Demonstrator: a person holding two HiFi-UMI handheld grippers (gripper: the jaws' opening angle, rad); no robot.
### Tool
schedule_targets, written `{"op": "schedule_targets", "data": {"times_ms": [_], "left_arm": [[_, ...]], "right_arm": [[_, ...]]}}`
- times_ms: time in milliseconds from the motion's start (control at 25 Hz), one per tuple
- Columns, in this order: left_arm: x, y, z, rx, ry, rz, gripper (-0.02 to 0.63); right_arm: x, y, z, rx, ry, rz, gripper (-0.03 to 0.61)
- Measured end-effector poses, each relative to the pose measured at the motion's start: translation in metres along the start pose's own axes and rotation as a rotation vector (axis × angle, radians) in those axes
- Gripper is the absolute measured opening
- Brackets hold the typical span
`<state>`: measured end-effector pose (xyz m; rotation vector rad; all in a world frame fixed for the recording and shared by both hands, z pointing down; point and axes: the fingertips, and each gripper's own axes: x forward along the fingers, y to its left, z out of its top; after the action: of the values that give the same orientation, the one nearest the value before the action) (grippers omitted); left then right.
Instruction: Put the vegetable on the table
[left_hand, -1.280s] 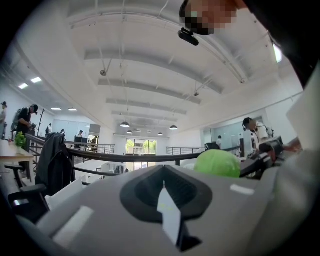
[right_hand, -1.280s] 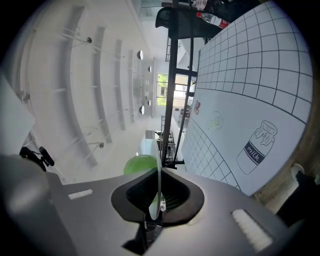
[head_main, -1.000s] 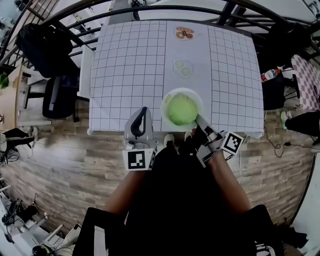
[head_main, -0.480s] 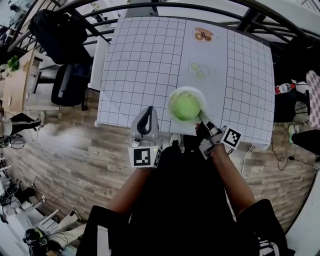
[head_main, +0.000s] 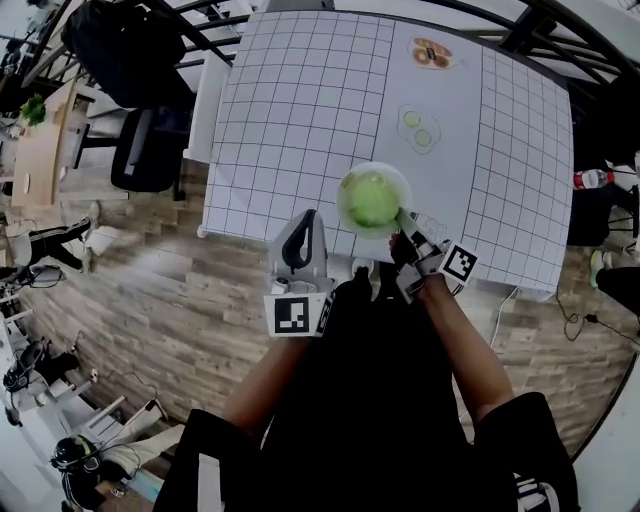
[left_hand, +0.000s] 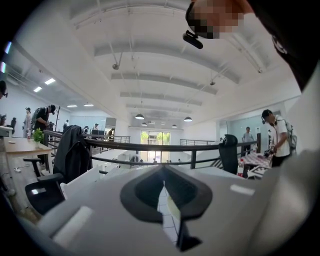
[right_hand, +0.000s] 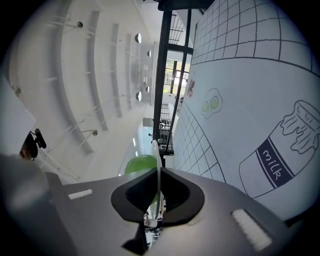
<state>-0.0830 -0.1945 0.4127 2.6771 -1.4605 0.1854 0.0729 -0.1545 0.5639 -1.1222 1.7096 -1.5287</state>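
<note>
A white plate (head_main: 346, 184) carrying a round green vegetable (head_main: 370, 199) is at the near edge of the grid-patterned table (head_main: 290, 110). My right gripper (head_main: 408, 226) is shut on the plate's near right rim. In the right gripper view the rim (right_hand: 155, 152) runs edge-on between the jaws of the right gripper (right_hand: 159, 170), with the vegetable (right_hand: 141, 164) behind it. I cannot tell whether the plate rests on the table. My left gripper (head_main: 304, 222) hovers at the table's front edge left of the plate, shut and empty. The left gripper (left_hand: 163, 169) points across the table.
The cloth has printed drawings: green slices (head_main: 418, 128), a brown item (head_main: 432, 54) and a milk carton (right_hand: 280, 150). A black railing (head_main: 180, 40) rings the table. A chair (head_main: 140, 150) stands at the left and a bottle (head_main: 590, 180) at the right. Wood floor lies below.
The head view has swung, so the table sits higher and further right in the picture. Both grippers and the plate keep their places at the table's near edge.
</note>
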Motion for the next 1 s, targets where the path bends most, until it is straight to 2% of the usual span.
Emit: {"op": "schedule_targets", "data": {"times_ms": [520, 680, 880, 1000], "left_arm": [[-0.004, -0.018, -0.029, 0.003, 0.021, -0.014, 0.008], [-0.012, -0.026, -0.039, -0.025, 0.029, -0.008, 0.008], [-0.017, -0.035, -0.051, 0.002, 0.055, -0.022, 0.008], [-0.018, -0.031, -0.059, -0.036, 0.065, -0.004, 0.008]], "right_arm": [[0.033, -0.032, -0.023, 0.024, 0.015, -0.026, 0.009], [0.045, -0.036, -0.030, 0.028, 0.033, -0.014, 0.009], [0.057, -0.047, -0.038, 0.050, 0.048, -0.030, 0.009], [0.063, -0.060, -0.043, 0.060, 0.054, -0.046, 0.009]]}}
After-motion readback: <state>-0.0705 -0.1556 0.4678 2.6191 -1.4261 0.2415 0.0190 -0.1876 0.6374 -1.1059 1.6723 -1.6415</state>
